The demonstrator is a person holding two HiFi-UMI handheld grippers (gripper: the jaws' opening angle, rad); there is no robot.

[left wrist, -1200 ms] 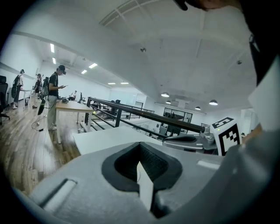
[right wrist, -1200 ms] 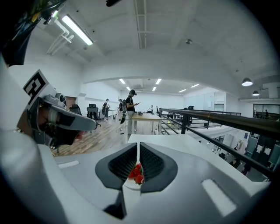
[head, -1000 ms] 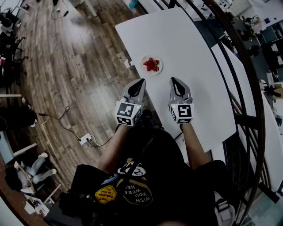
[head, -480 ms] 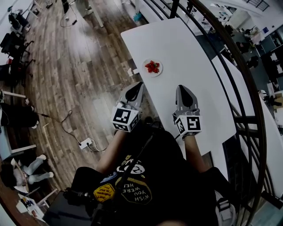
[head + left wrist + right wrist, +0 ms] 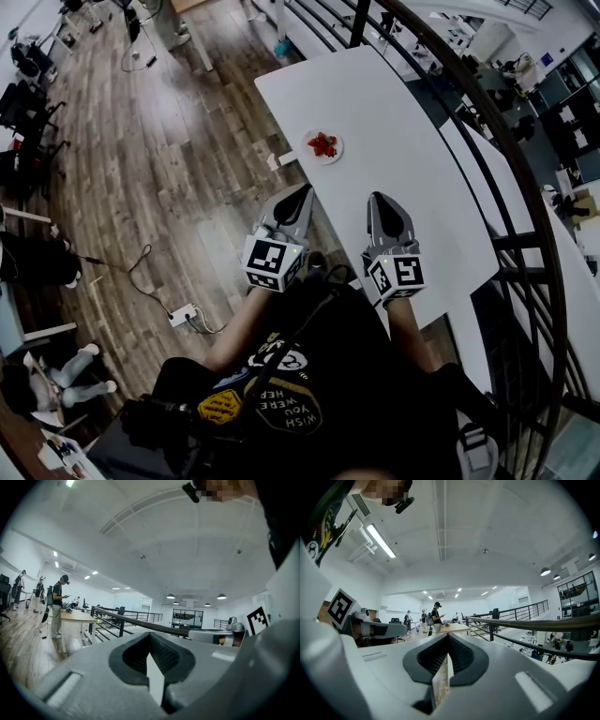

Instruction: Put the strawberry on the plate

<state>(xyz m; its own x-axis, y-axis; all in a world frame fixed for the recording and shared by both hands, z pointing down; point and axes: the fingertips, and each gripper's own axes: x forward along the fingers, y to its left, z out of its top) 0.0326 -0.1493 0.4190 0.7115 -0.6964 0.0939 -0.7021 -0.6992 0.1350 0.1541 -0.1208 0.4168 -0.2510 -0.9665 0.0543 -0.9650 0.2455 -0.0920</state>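
White table (image 5: 398, 98), strawberry (image 5: 322, 143) on plate (image 5: 338, 154) well beyond left gripper (image 5: 299, 197), right gripper (image 5: 379, 201), jaws together, empty

Red strawberry (image 5: 322, 143) on white plate (image 5: 337, 152)

Too small in the head view to tell one strawberry (image 5: 322, 143) from several on the plate (image 5: 336, 156). Near edge of the tabletop (image 5: 394, 103) hidden behind the right gripper (image 5: 380, 199) and the person's torso (image 5: 309, 375). Hands concealed behind the marker cubes of that gripper and the left gripper (image 5: 304, 191).
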